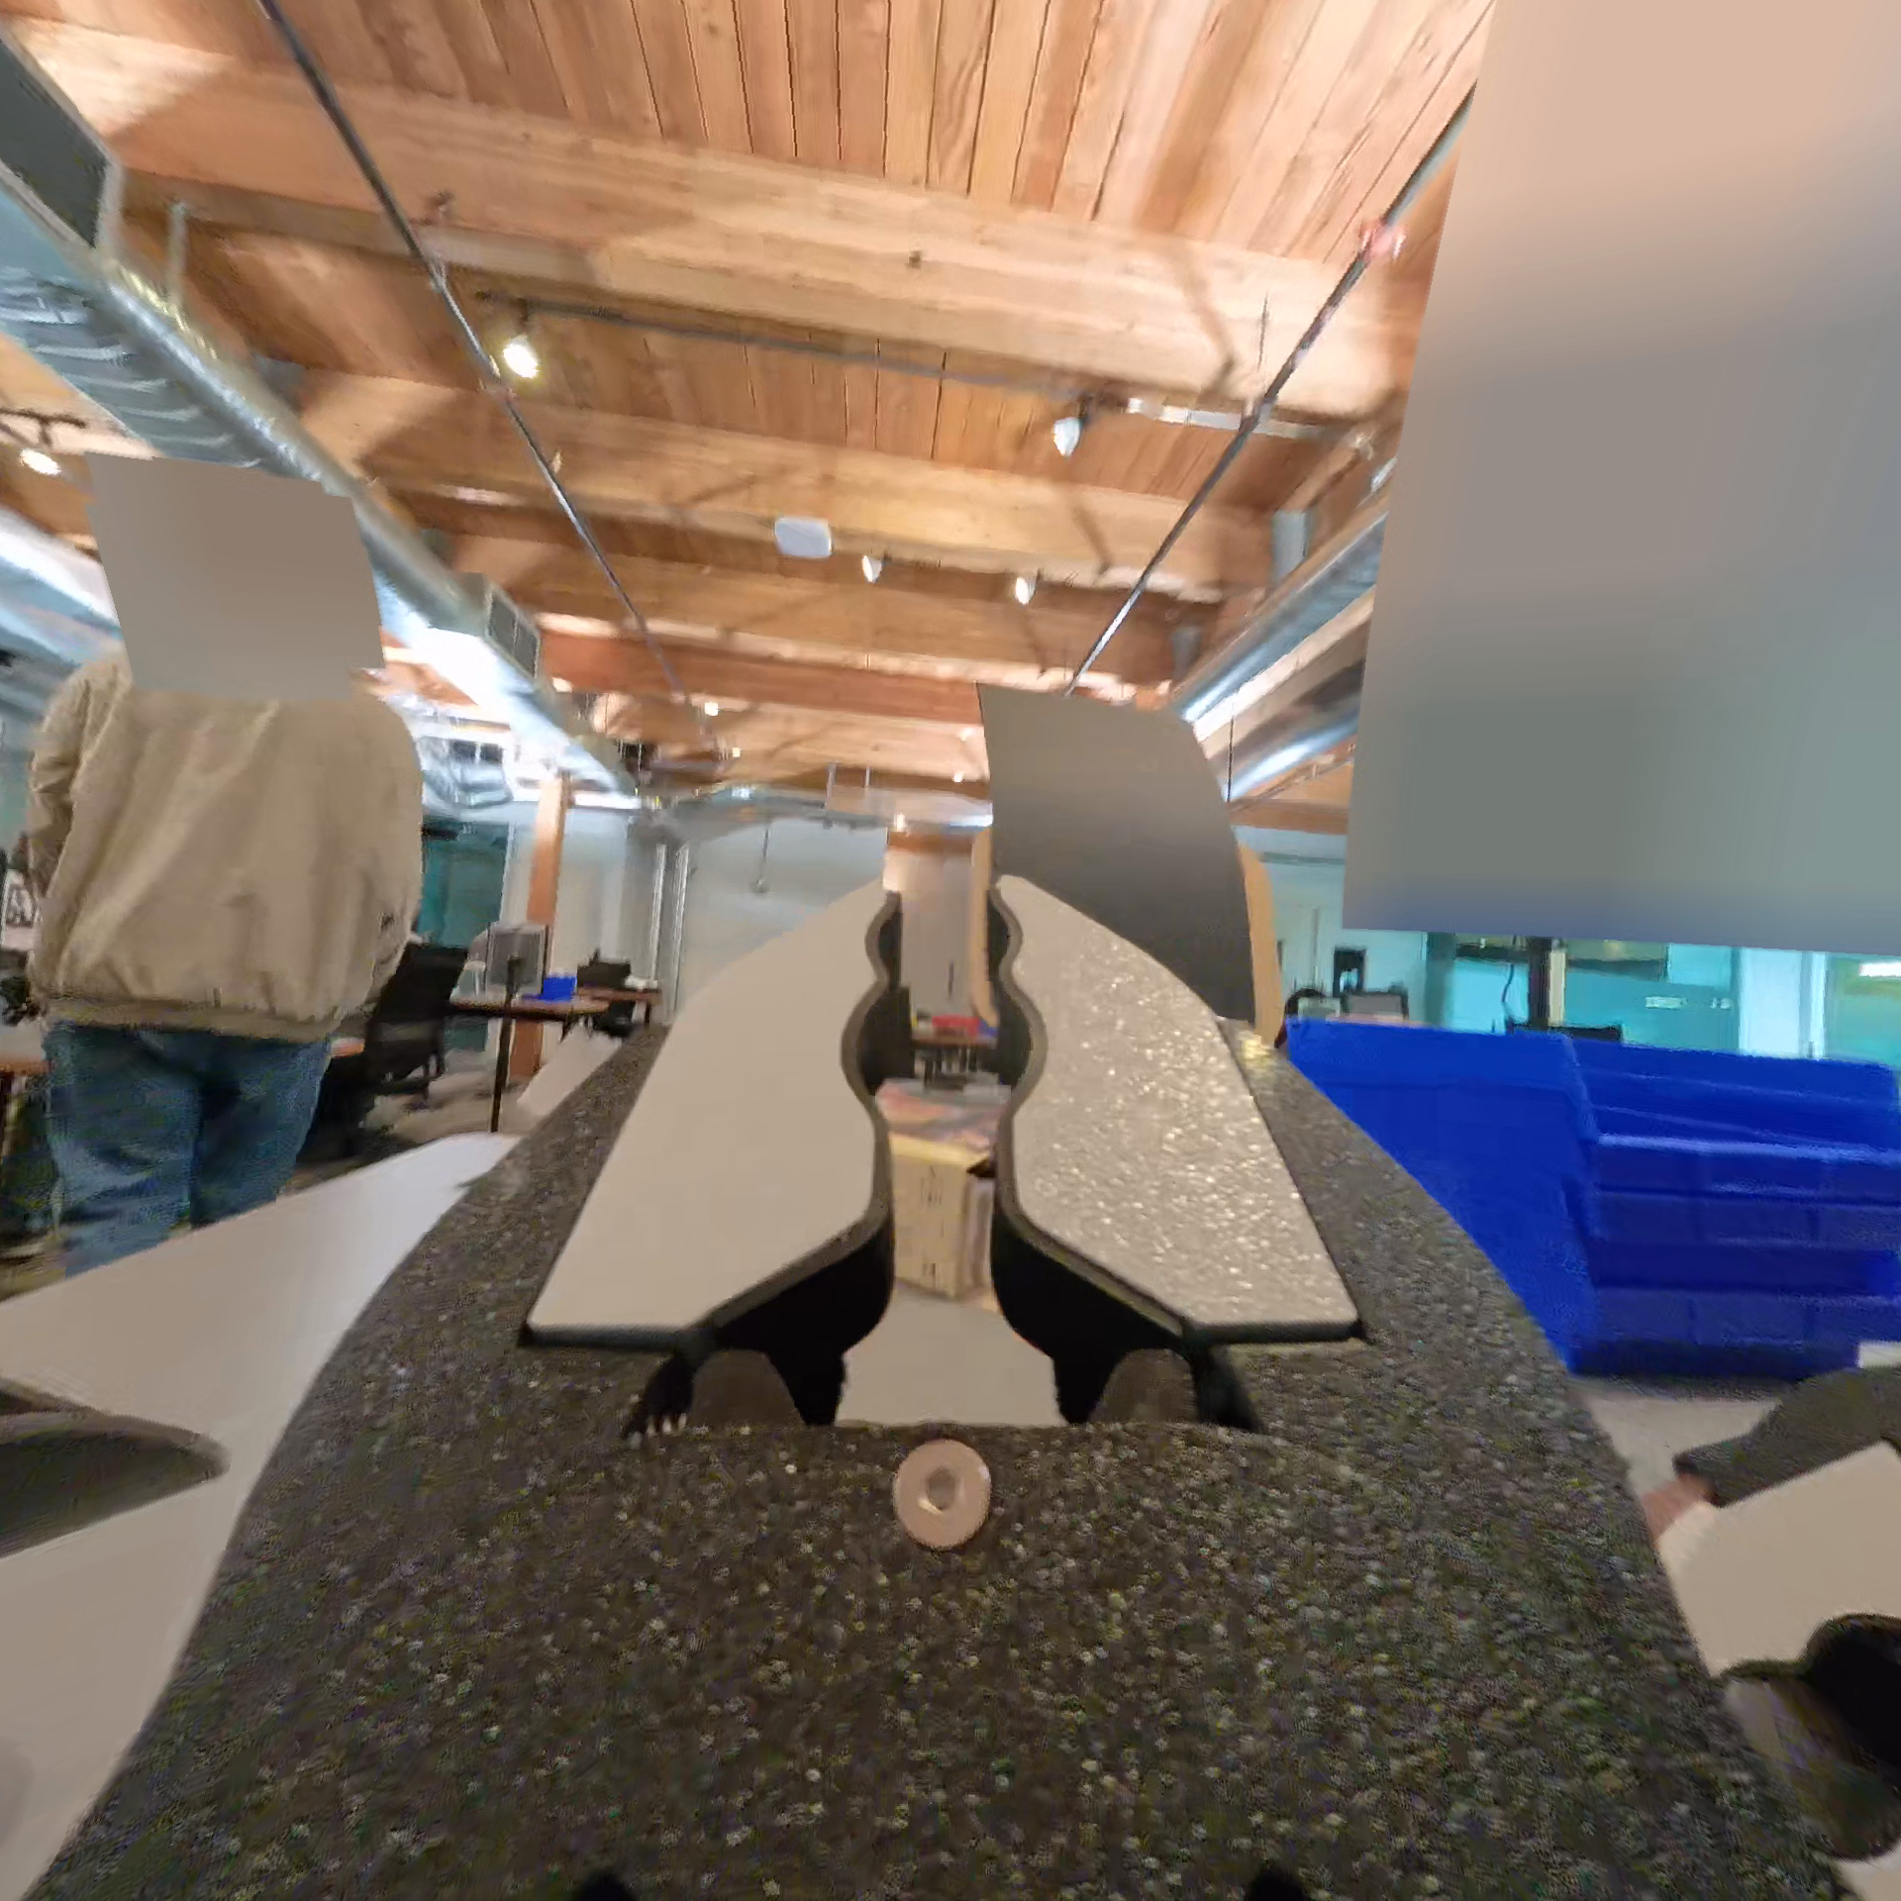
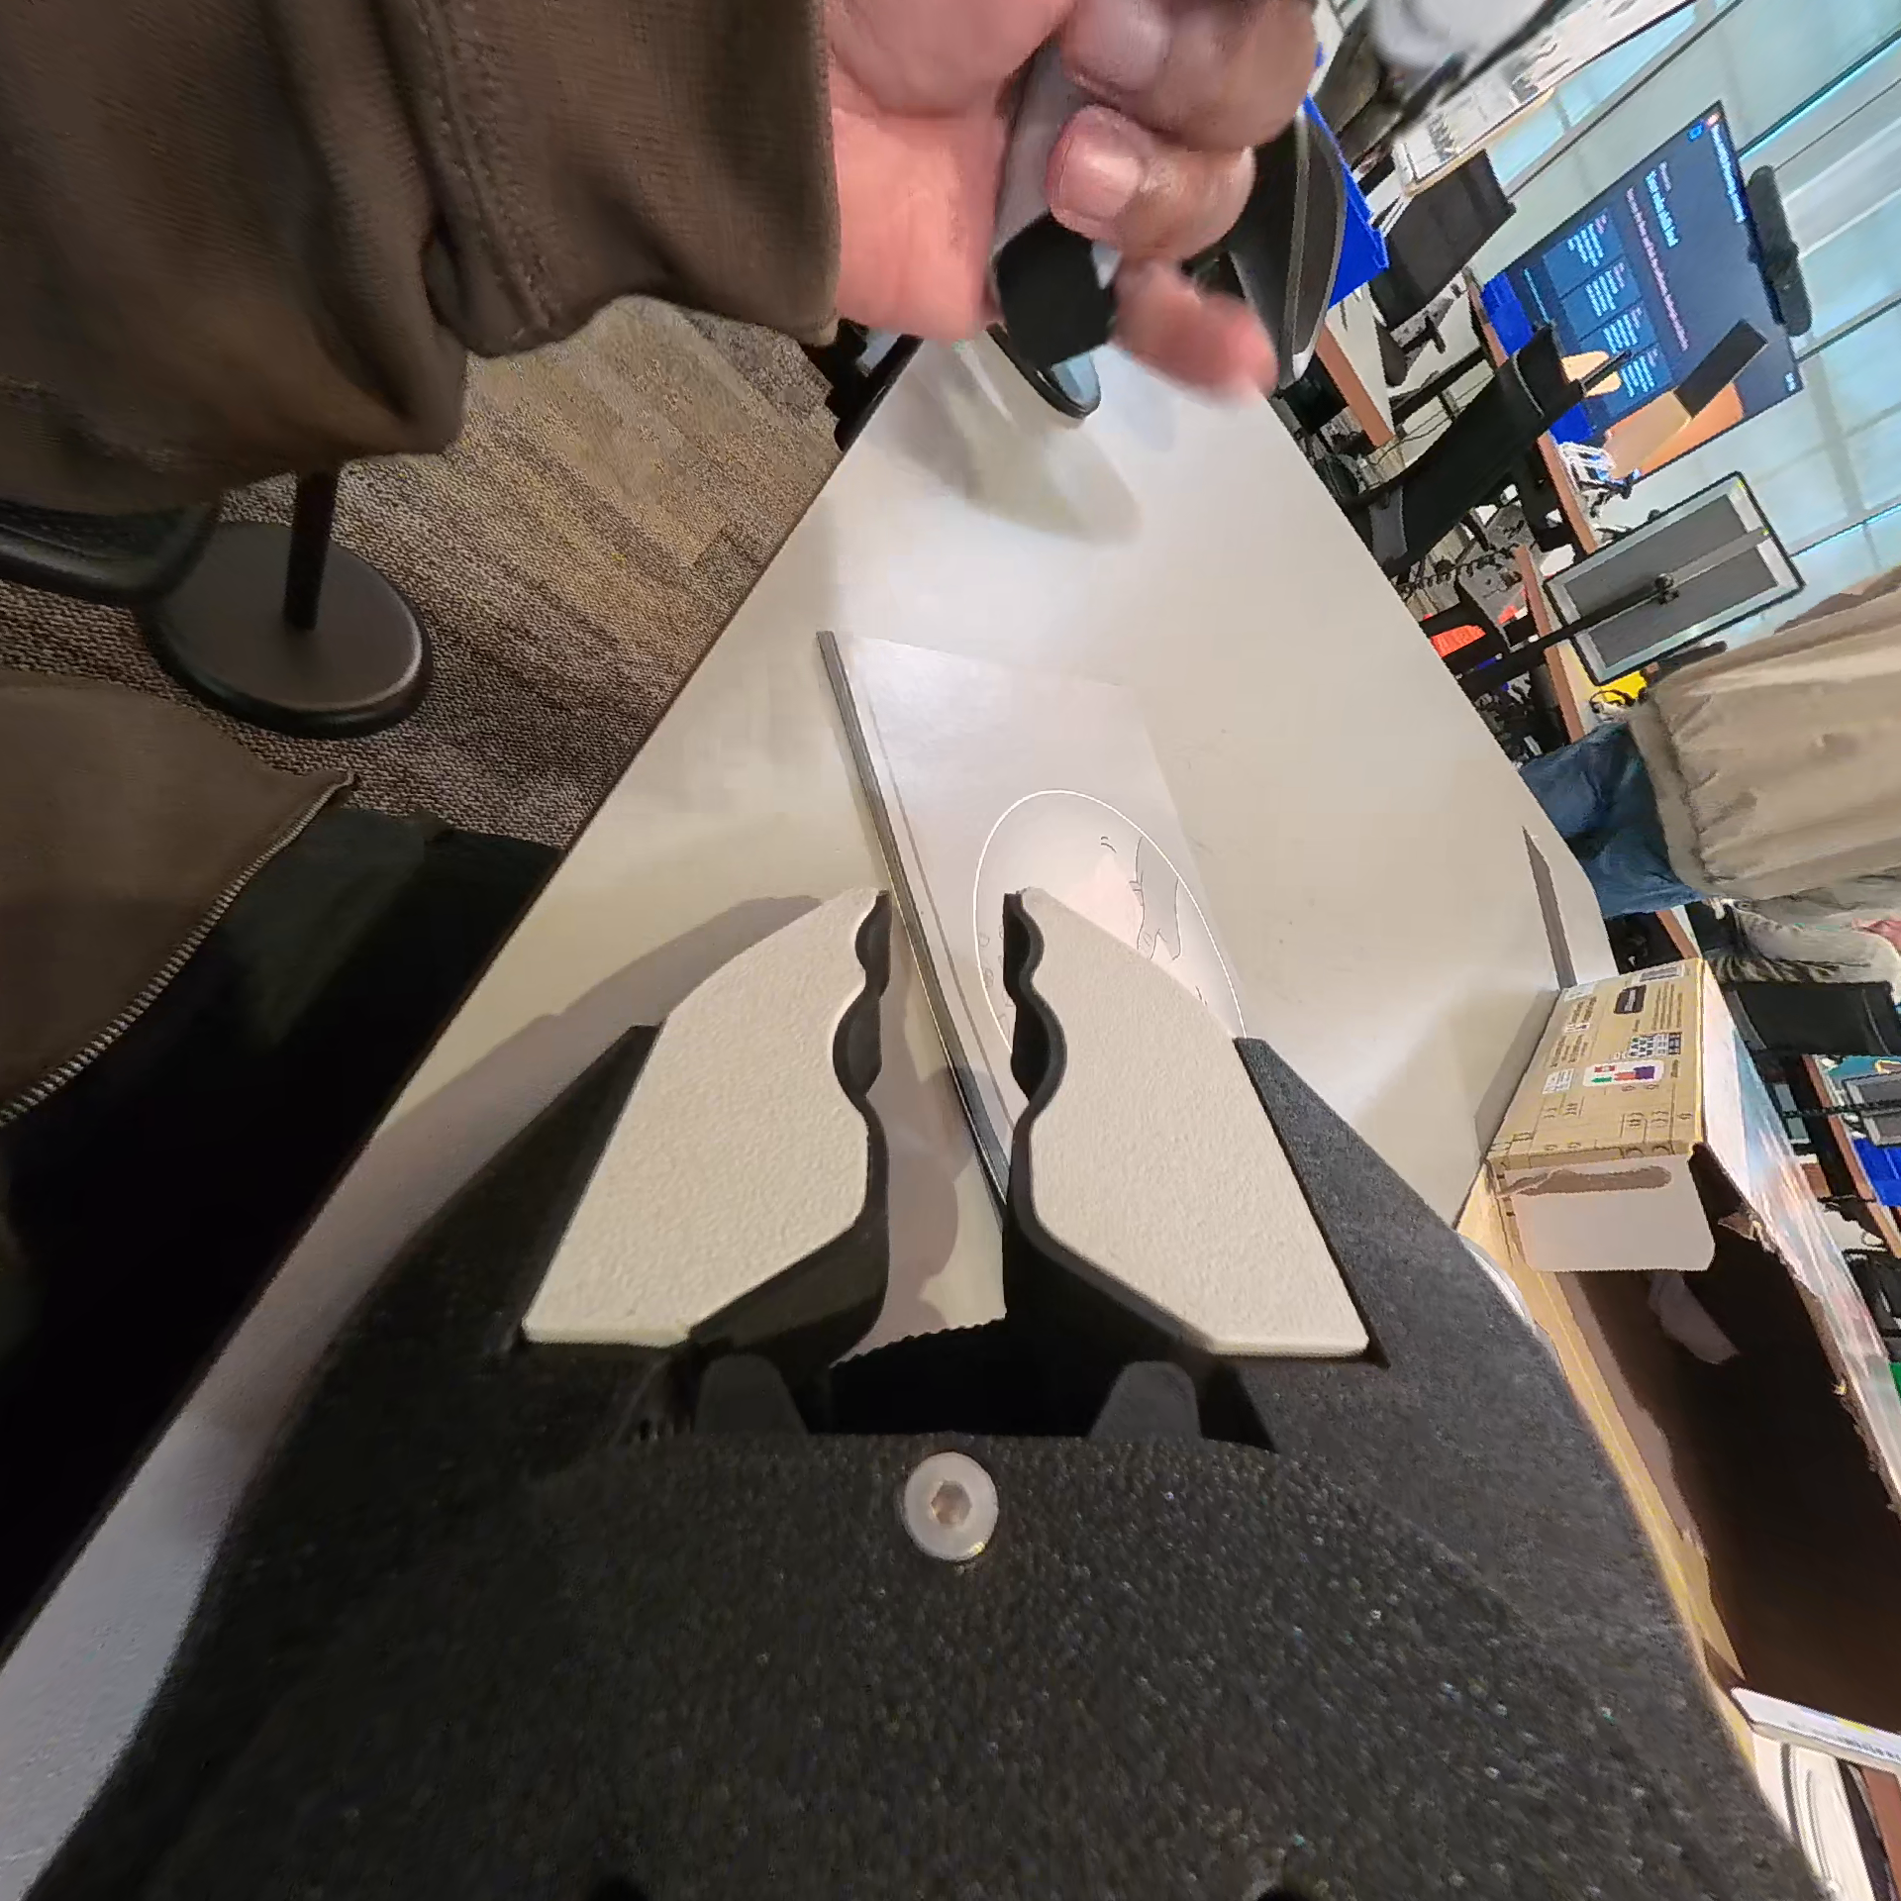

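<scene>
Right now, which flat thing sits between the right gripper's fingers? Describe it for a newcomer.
On the white table, just ahead of the right gripper, lies a thin pale card. It bears a fine circular line drawing and has a dark edge running between the fingers. Unlike the brown cardboard box at the table's edge, it is flat.

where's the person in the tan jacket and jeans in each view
Left wrist view: person in the tan jacket stands at the far left, back turned.
Right wrist view: at the right edge, tilted sideways, beyond the white table.
Shared landmark: the white table.
</scene>
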### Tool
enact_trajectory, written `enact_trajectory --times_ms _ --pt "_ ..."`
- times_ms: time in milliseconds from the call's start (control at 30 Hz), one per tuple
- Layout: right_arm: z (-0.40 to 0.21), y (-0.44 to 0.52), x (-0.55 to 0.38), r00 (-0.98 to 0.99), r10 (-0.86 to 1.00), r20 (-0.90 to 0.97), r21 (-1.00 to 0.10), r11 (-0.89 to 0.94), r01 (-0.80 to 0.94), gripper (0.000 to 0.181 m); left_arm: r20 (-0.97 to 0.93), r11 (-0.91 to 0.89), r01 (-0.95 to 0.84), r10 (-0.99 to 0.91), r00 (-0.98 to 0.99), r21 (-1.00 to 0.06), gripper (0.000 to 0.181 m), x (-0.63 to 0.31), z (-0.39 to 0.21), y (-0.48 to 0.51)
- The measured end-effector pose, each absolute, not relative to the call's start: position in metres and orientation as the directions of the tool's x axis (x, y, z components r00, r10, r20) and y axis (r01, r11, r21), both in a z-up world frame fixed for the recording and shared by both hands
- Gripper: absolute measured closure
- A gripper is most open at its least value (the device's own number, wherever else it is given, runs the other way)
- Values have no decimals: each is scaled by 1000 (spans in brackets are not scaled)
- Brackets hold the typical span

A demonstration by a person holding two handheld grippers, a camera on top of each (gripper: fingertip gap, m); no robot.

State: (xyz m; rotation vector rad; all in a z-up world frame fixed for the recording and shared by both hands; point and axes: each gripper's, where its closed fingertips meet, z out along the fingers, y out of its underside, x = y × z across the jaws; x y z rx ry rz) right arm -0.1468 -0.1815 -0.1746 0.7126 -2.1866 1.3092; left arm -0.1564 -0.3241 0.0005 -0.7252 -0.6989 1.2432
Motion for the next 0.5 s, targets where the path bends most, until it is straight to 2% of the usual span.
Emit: enact_trajectory --times_ms 67,100,200,333,500 --pt "-175 -182 -147 -744 -183 643 -640 406 -653 161 62 178 -583 975 215 -793 143 -158 2 -320" --pt "-175 -182 -147 -744 -184 642 -640 407 -652 161 73 202 -592 969 234 -781 140 -157 4 -319" --pt "-175 -182 -147 -745 -184 642 -639 408 -652 161 94 216 -589 968 231 -778 140 -157 2 -323" --pt "-176 -182 -147 -743 -185 643 -637 409 -653 162 33 150 -568 977 211 -809 154 -159 -4 -322" --pt "-176 -182 -147 -743 -185 644 -637 408 -654 162 20 146 -573 975 221 -807 150 -159 -6 -322"
